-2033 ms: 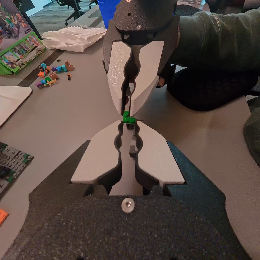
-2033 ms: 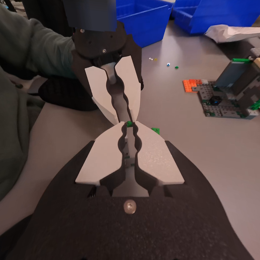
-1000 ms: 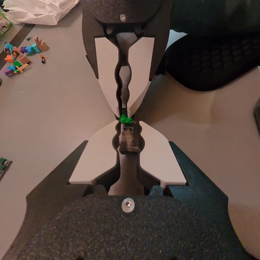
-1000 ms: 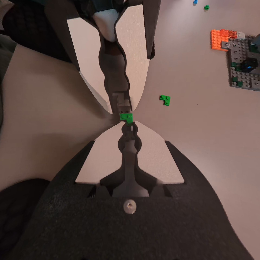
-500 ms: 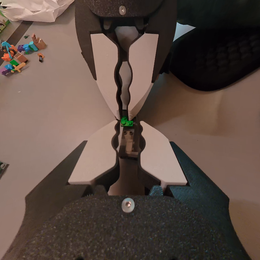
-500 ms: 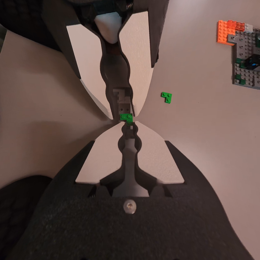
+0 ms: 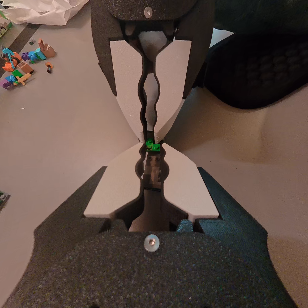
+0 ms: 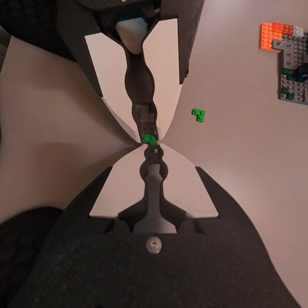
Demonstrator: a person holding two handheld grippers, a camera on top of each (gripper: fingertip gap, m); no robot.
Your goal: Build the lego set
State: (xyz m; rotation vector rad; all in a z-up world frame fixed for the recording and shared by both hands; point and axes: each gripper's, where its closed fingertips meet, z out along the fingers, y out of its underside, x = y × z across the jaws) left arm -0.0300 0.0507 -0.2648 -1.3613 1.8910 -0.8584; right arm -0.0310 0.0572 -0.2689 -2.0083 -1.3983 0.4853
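lego build [image 8: 293, 66], grey-orange, on desk [image 8: 233, 150] at 2 o'clock | left hand-held gripper [image 7: 152, 150] clamped on grey brick stack [image 7: 153, 170] | right hand-held gripper [image 8: 152, 146] pinching green corner plate [image 8: 150, 140], tips meeting at centre | spare green plate [image 8: 199, 115] at 3 o'clock

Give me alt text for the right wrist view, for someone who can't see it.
Right gripper and left gripper meet tip to tip over a grey table, pressing a green corner plate onto a grey brick piece. A second green corner plate lies to the right.
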